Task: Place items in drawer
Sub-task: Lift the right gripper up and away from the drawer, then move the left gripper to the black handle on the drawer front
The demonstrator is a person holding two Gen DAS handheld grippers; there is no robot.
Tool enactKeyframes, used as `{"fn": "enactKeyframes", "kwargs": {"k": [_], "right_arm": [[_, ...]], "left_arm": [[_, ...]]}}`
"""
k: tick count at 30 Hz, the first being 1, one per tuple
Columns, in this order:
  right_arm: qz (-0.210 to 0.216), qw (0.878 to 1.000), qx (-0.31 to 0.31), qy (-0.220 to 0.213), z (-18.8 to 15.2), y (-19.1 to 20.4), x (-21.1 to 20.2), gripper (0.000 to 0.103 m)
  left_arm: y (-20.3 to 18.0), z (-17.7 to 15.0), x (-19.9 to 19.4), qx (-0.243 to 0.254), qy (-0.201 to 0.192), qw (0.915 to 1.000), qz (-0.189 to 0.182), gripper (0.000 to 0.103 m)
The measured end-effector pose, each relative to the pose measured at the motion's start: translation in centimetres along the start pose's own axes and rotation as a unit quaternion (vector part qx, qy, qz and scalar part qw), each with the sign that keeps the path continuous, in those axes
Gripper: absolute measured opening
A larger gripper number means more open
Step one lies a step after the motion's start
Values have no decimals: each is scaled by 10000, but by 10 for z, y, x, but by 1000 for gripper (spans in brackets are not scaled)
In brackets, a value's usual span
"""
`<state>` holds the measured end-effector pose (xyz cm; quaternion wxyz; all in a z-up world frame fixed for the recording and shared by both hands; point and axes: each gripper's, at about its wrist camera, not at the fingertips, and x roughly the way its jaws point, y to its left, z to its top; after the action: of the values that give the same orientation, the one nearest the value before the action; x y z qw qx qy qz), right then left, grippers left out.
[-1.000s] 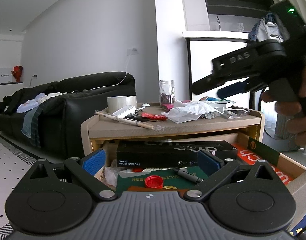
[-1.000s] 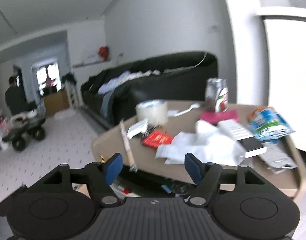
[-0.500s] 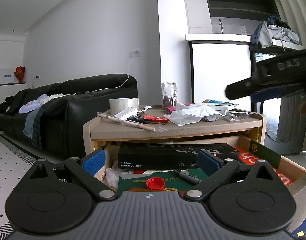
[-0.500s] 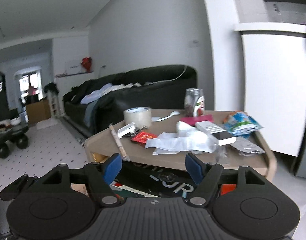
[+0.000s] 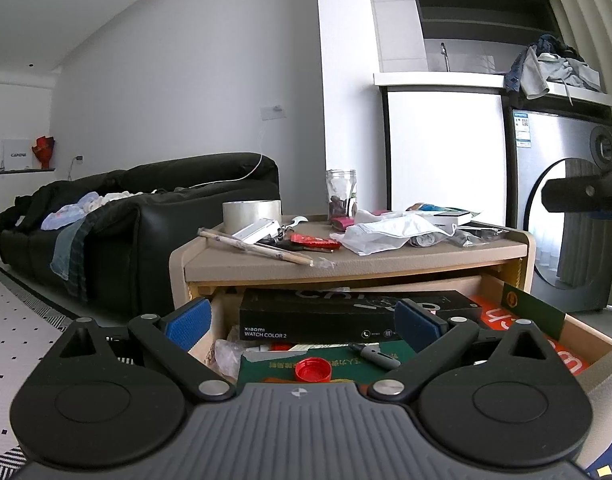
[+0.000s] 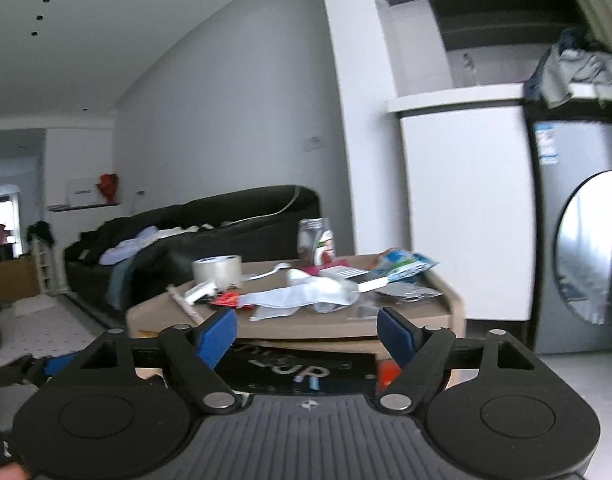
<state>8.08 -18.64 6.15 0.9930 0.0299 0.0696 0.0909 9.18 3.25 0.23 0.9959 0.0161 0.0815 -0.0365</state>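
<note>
Clearly both grippers hang empty in front of the low cabinet, jaws spread wide: the left gripper [image 5: 303, 322] just over the pulled-out drawer [image 5: 578, 334], the right gripper [image 6: 307, 330] a little higher, facing the cluttered surface [image 5: 386, 260]. The drawer holds a black watch box [image 5: 338, 316], a red bottle cap [image 5: 313, 369], a marker pen [image 5: 376, 356] and a green booklet [image 5: 273, 366]. On the surface lie a roll of tape [image 5: 251, 211], a wooden stick [image 5: 257, 247], a red packet [image 5: 316, 242], a white plastic bag [image 5: 390, 228] and a glass jar [image 5: 341, 196]. My judgement: this is a moment between carries, with things on top left to bring down. The next move calls for picking one item, closing on it cleanly and lowering it into free drawer space.
</note>
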Motion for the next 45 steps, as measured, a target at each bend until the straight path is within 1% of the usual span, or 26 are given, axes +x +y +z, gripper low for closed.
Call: {"fn": "enactKeyframes", "kwargs": {"k": [8, 19, 20, 23, 29, 36, 38, 40, 45], "right_arm": [[-351, 9994, -46, 16, -9, 8, -3, 83], [-833, 9965, -109, 38, -22, 19, -8, 83], [-859, 9962, -126, 36, -31, 20, -16, 83], [-1079, 9939, -218, 32, -35, 23, -18, 83], [-1014, 9948, -78, 79, -40, 21, -25, 83], [-892, 9960, -46, 55, -42, 18, -36, 83], [-850, 9964, -42, 48, -43, 18, -38, 83], [-808, 9967, -38, 41, -43, 17, -41, 83], [-703, 9975, -28, 23, -45, 14, -48, 83]], "left_arm": [[-1, 0, -2, 36, -29, 10000, 41, 101], [-1, 0, -3, 85, -57, 9999, 9, 101], [-2, -1, -3, 96, -67, 9999, 24, 101], [-4, -1, -4, 162, -96, 9998, 93, 101], [-13, -3, -6, 469, -148, 9983, 304, 101], [-17, -4, -8, 537, -134, 9977, 391, 103], [-21, -4, -14, 579, -200, 9972, 426, 103], [-22, -3, -24, 502, -317, 9975, 382, 103], [-28, 1, -49, 333, -380, 9984, 235, 103]]}}
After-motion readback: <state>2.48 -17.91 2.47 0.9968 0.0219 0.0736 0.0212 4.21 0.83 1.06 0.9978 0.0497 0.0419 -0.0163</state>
